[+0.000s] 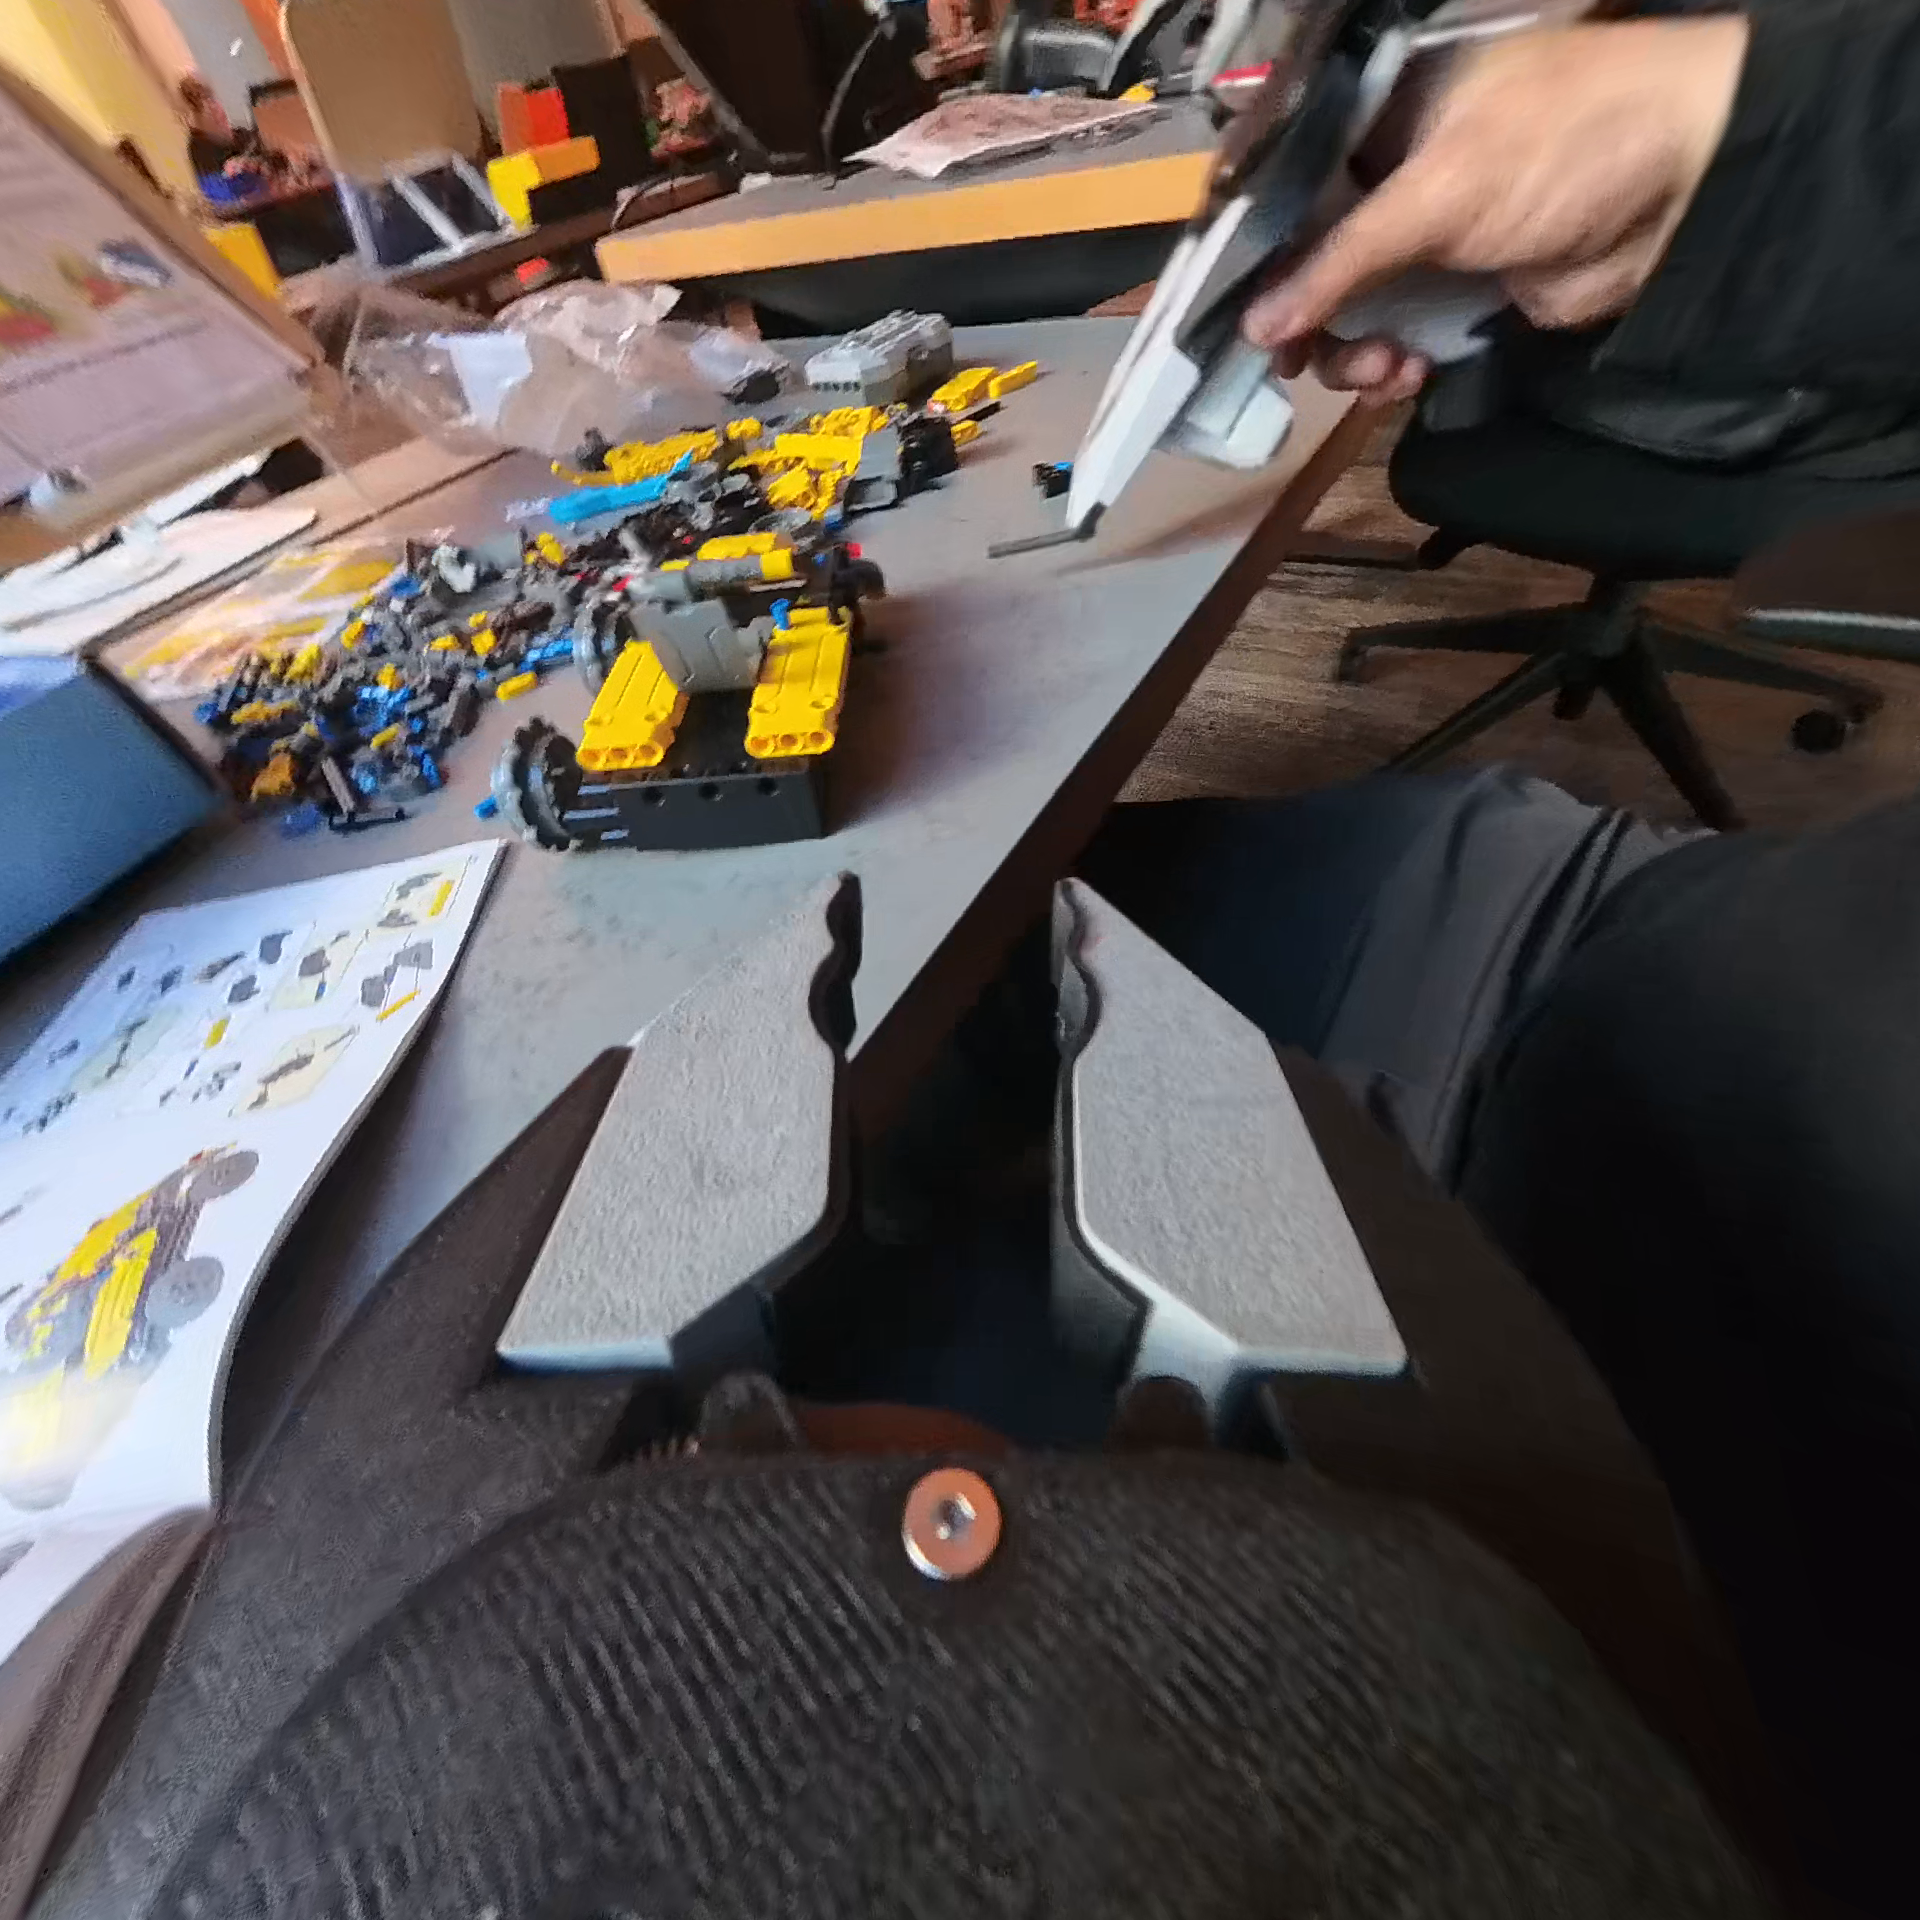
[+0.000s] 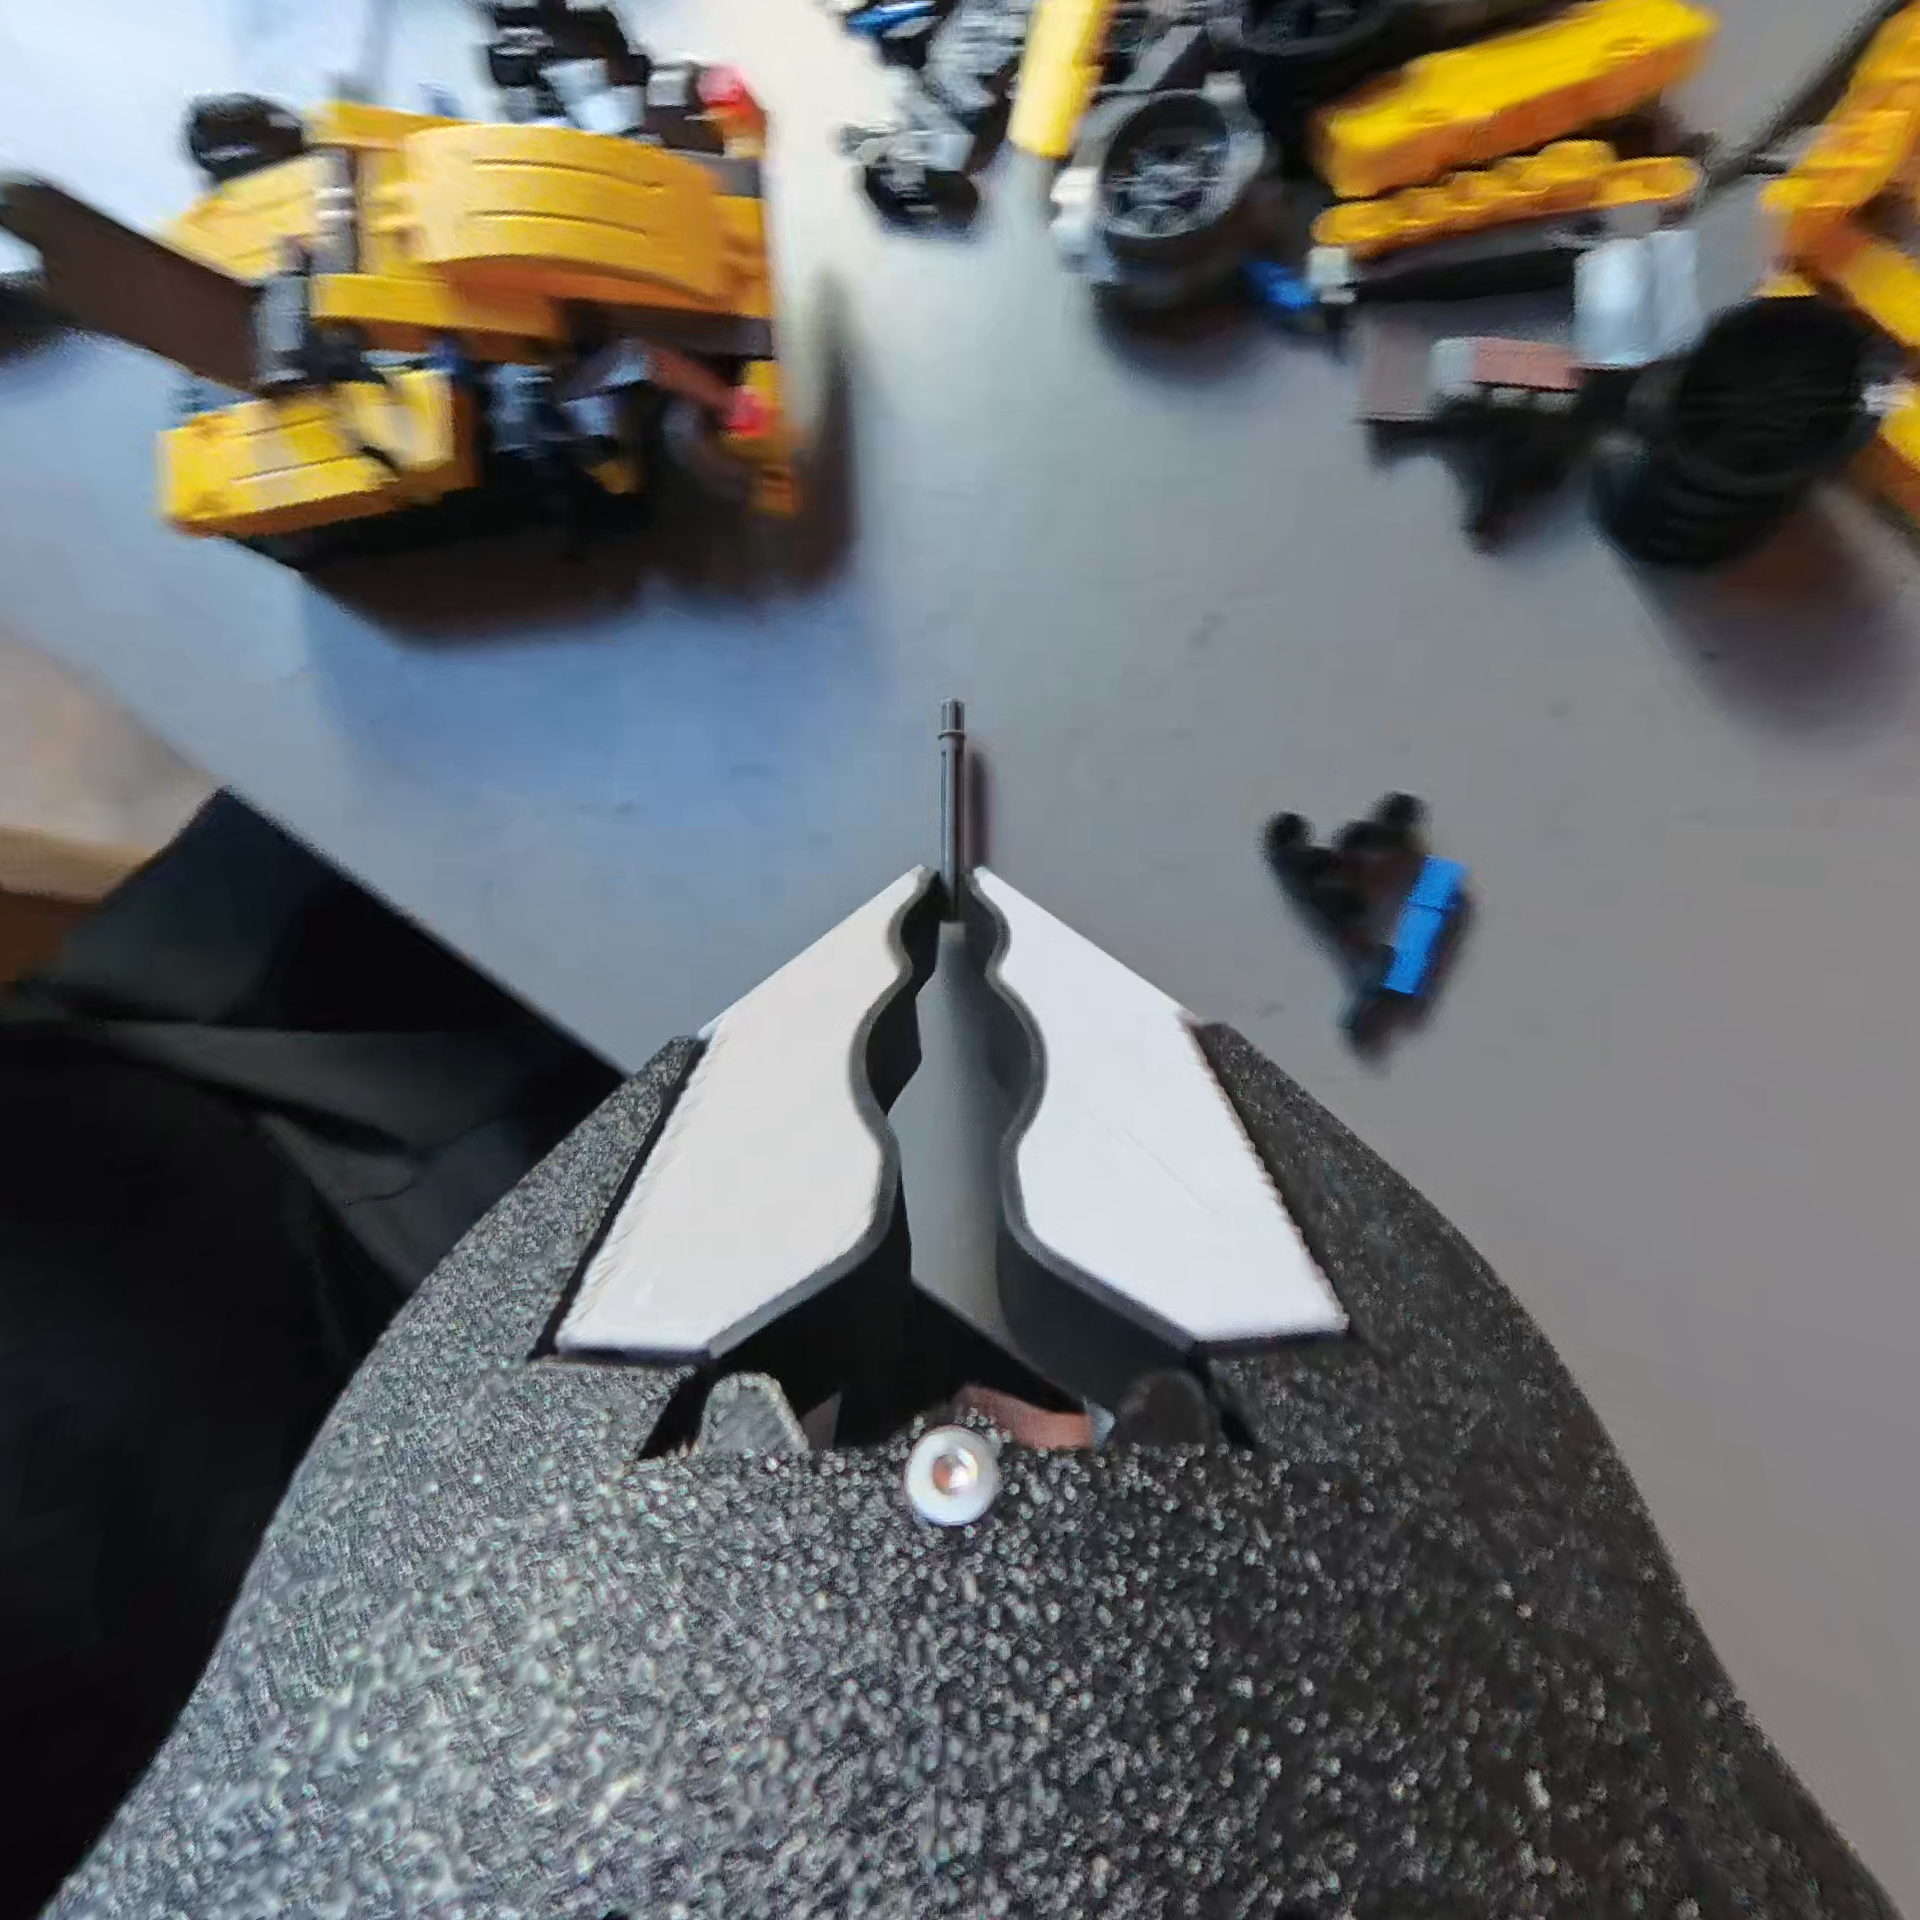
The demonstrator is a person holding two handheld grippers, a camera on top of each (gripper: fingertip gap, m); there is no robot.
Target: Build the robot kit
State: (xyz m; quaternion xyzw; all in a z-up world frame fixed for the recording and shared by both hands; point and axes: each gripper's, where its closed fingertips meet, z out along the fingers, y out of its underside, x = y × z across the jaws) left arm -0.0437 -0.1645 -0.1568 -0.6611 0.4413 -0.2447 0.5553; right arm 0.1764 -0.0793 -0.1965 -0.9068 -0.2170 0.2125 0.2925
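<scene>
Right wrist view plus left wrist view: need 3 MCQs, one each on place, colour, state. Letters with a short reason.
1. Where does the open instruction booklet lie?
A. on the table left of the left hand-held gripper
B. on the chair
C. under the brick pile

2. What colour are the two long panels on the part-built model?
A. red
B. yellow
C. green

3. What state is the right hand-held gripper in?
A. wide open, empty
B. out of view
C. shut on a thin black axle

Key: 1 A, the booklet lies flat on the grey table at lower left. 2 B, both panels are yellow. 3 C, the axle sticks out from between the closed fingertips.
</scene>
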